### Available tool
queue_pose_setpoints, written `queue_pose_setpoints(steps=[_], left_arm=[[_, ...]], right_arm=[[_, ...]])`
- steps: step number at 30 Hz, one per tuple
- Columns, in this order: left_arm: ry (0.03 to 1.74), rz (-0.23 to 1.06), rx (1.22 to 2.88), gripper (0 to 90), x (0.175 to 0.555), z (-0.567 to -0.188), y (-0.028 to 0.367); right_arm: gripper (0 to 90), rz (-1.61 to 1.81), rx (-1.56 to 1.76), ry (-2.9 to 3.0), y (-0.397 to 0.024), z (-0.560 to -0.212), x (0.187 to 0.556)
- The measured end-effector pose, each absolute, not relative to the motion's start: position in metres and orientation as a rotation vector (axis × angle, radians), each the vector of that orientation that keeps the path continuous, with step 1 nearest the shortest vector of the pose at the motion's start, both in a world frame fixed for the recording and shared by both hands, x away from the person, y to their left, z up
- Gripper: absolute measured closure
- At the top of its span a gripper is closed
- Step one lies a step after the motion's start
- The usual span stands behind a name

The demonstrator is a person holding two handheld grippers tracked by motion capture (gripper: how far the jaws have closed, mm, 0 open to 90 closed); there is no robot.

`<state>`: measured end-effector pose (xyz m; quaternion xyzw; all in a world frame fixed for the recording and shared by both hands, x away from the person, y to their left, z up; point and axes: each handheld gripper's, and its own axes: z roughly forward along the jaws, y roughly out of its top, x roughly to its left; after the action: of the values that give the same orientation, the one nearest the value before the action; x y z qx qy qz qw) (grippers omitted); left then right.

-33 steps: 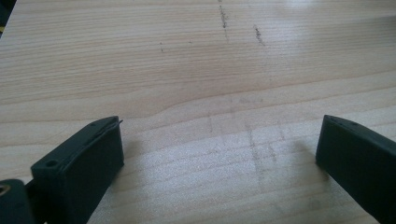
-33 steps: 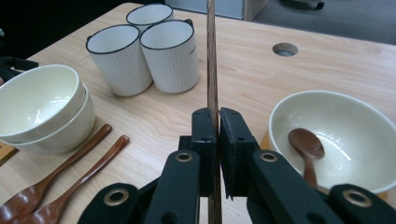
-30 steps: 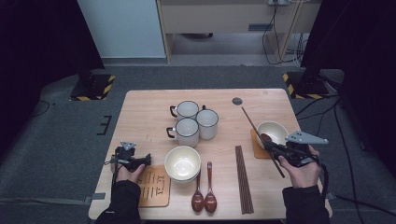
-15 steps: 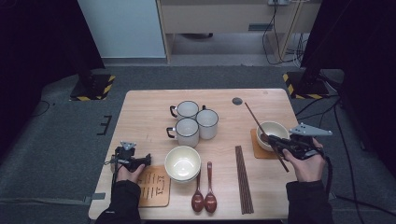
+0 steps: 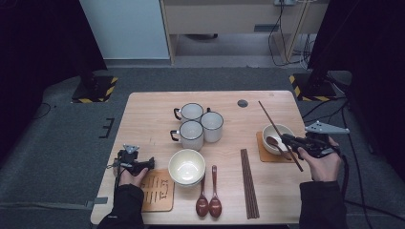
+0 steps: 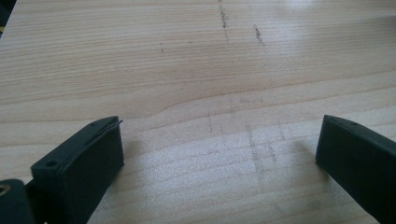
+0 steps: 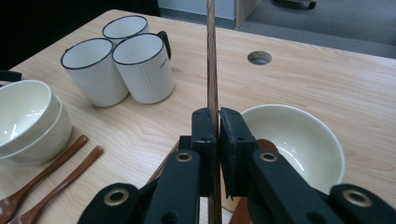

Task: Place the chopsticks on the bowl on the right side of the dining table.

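- A wooden table [image 5: 157, 109] is seen from above, laid with three white mugs [image 5: 196, 123], a stack of cream bowls [image 5: 186, 167], two wooden spoons [image 5: 208, 200] and a bundle of chopsticks [image 5: 249, 183]
- The right gripper [image 5: 288, 142] is held over the table's right side, its jaws pinched shut on a single long chopstick [image 5: 277, 130], which slants from beyond the far rim of a cream bowl [image 5: 276, 133] back past the hand
- In the right gripper view the chopstick [image 7: 211, 56] is seen clamped between the two pads and rising straight up the picture, with the bowl [image 7: 299, 140] just behind the jaws
- That bowl sits on a brown coaster [image 5: 262, 152] and a wooden spoon [image 5: 274, 142] lies inside it
- The step in hand is judged to be the carrying of the chopstick to its place beside or across this bowl
- The next move would call for the stick to be levelled and lowered, then released
- The left gripper [image 5: 145, 163] is rested on the table near the front left corner, beside a wooden board [image 5: 157, 191]; its jaws stand wide apart with nothing between them
- The table's right edge lies close to the right hand, so little room is left outward; bare wood between bowl and chopstick bundle is offered as free space
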<state>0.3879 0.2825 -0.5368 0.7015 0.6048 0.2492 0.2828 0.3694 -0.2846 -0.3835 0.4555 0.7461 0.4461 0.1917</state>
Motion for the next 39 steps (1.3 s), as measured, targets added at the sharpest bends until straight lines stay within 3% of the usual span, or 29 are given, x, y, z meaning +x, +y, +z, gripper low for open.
queue_pose_setpoints(steps=[39], left_arm=[[1.620, 0.668, 1.878, 0.0, 0.388, -0.537, 0.282]], right_arm=[[85.1, 1.186, 1.360, 2.101, -0.320, -0.417, 0.427]])
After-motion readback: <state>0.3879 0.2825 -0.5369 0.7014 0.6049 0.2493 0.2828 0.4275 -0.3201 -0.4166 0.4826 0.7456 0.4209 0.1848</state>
